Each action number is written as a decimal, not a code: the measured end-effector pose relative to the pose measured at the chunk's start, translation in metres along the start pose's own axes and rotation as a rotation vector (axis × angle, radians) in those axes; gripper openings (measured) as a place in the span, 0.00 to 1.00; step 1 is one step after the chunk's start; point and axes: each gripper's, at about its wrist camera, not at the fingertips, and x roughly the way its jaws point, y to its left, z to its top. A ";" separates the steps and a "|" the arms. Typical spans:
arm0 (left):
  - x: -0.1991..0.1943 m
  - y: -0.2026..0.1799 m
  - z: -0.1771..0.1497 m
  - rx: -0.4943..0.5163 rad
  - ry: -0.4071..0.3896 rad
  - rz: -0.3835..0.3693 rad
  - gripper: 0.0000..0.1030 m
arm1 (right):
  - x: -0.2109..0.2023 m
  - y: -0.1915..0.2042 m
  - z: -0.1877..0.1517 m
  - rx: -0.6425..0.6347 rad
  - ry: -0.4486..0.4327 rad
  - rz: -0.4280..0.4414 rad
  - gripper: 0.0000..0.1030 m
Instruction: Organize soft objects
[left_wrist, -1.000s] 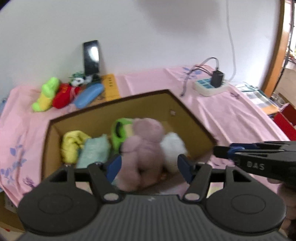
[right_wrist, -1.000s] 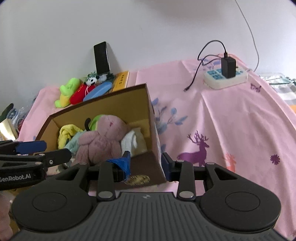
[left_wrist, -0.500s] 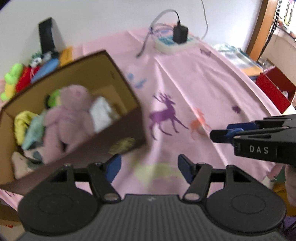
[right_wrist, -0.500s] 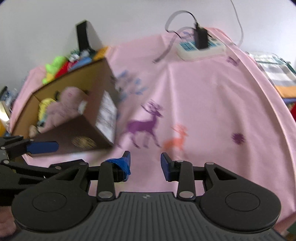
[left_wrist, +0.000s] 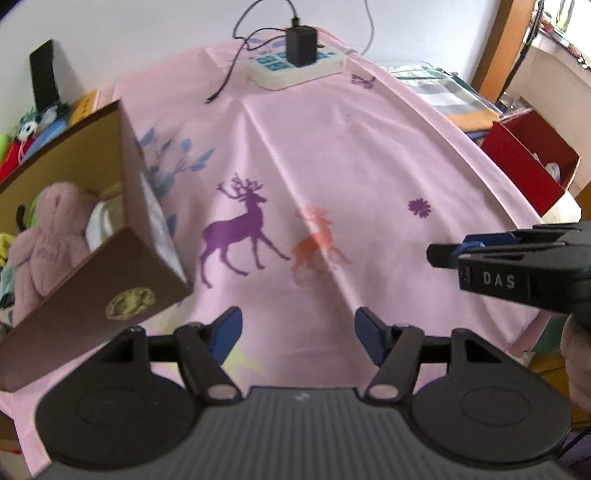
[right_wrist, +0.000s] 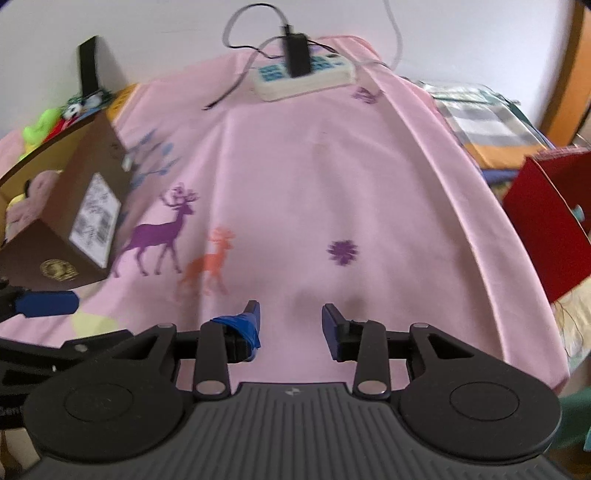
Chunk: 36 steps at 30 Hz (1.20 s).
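Both claws, left claw (left_wrist: 298, 334) standing apart, right claw (right_wrist: 290, 325) opening, are hanging empty over bare pink cloth (left_wrist: 332, 147); soft toys are sitting in the cardboard box (left_wrist: 122, 280) at left, so packing looks done, pending leftovers by the wall.
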 end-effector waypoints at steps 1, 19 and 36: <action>0.001 -0.003 0.001 0.004 0.001 0.000 0.65 | 0.001 -0.003 0.001 0.009 0.000 -0.004 0.19; 0.003 -0.011 0.012 -0.040 -0.027 0.107 0.65 | 0.008 -0.021 0.011 0.035 -0.021 -0.014 0.20; -0.046 0.050 0.008 -0.228 -0.146 0.281 0.65 | -0.001 0.037 0.043 -0.055 -0.107 0.086 0.20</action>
